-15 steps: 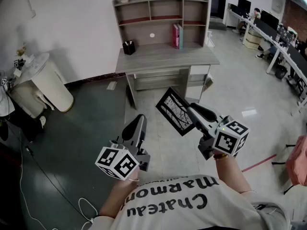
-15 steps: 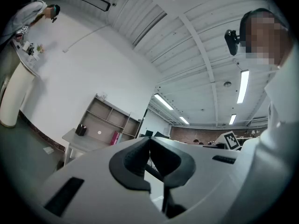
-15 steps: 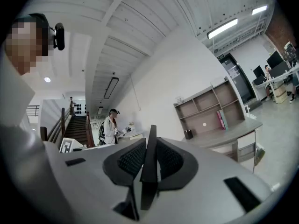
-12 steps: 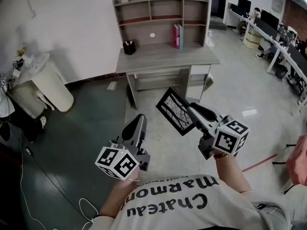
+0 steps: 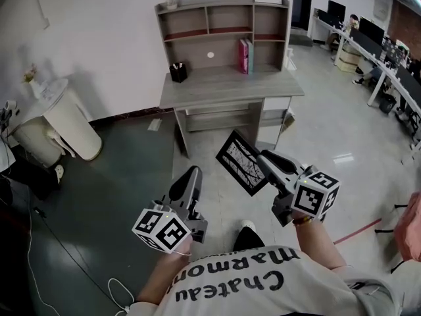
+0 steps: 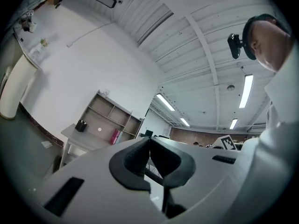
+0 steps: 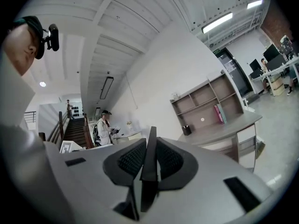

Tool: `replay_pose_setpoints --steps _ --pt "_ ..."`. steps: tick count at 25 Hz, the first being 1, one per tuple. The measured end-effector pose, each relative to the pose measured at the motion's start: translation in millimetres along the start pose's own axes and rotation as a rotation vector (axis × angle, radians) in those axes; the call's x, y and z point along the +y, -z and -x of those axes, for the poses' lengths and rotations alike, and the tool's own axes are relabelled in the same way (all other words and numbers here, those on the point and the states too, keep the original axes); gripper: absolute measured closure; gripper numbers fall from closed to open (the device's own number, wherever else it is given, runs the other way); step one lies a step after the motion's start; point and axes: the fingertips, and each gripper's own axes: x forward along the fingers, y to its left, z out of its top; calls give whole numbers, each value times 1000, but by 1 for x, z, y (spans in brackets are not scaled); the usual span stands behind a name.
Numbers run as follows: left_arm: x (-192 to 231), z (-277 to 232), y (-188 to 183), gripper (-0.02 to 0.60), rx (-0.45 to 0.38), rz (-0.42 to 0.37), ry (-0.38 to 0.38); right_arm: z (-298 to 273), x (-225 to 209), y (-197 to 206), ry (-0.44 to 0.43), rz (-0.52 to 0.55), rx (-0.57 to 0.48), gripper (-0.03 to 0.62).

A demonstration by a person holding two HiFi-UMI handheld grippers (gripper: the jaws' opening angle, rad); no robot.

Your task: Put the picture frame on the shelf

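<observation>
The fingers of the right gripper [image 5: 264,158] are gripping the frame [image 5: 241,163] above the floor [image 5: 322,120]. The fingers of the left gripper [image 5: 190,174] are closed, empty. Bench [image 5: 227,84] and shelf [image 5: 223,17] are standing far ahead.

Bright ceiling strips — fisheye-warped edges

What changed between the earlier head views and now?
The person has taken a step toward the desk: a shoe now shows between the arms, and the desk sits slightly lower in the head view. Both grippers shifted a little with the step. No grip changed: the right gripper still clamps the picture frame by its edge, and the left gripper stays shut and empty.
</observation>
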Motion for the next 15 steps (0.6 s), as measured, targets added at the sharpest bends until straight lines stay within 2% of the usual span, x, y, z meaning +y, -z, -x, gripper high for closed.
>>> replay_pose_setpoints --steps 4,9,15 --pt "21 -25 -3 565 -6 32 -7 -27 -27 -7 -17 -51 -4 519" --pt "61 -76 -16 565 -18 -20 -45 -80 -73 -31 -49 -73 -14 519" --pt "99 -149 -39 565 -56 -68 -73 -144 -126 -78 -116 -92 -33 519"
